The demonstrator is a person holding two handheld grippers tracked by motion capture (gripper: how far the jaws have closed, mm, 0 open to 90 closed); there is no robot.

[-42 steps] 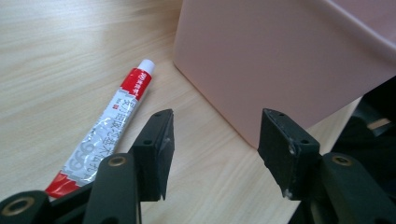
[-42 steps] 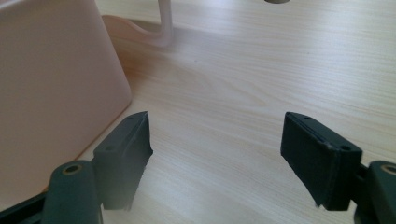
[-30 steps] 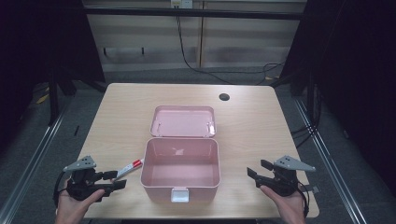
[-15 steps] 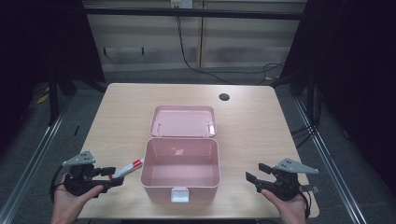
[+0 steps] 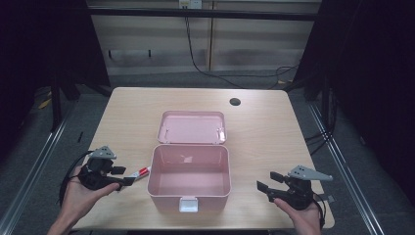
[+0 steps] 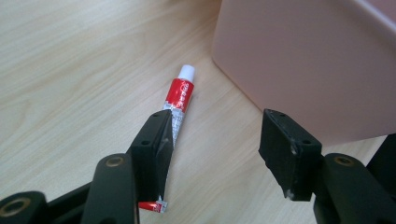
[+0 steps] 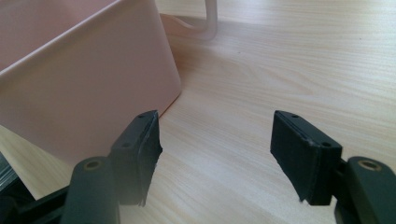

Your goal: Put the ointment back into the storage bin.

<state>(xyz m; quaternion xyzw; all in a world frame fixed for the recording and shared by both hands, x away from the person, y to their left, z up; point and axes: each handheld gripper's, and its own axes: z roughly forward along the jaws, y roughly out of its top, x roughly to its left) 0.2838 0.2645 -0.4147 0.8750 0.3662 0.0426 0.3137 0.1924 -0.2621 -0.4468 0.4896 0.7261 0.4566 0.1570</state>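
Observation:
A pink box (image 5: 189, 177) sits open near the table's front edge, its lid (image 5: 192, 127) laid back flat behind it. A small red and white tube (image 6: 176, 105) lies on the table just left of the box (image 6: 308, 65), also seen as the tube (image 5: 141, 173) from above. My left gripper (image 6: 215, 140) is open, its left jaw over the tube's tail end. My left gripper (image 5: 120, 176) is held by a hand at the front left. My right gripper (image 7: 215, 149) is open over bare wood beside the box's right wall (image 7: 84, 93); the right gripper (image 5: 266, 182) is at the front right.
The wooden table (image 5: 274, 127) has a round dark cable hole (image 5: 235, 102) at the back right. Black frame rails and a dark floor with cables surround it. The box interior looks bare.
My left gripper has slid a little back and left, then settled close to the tube. My right gripper has stayed almost still.

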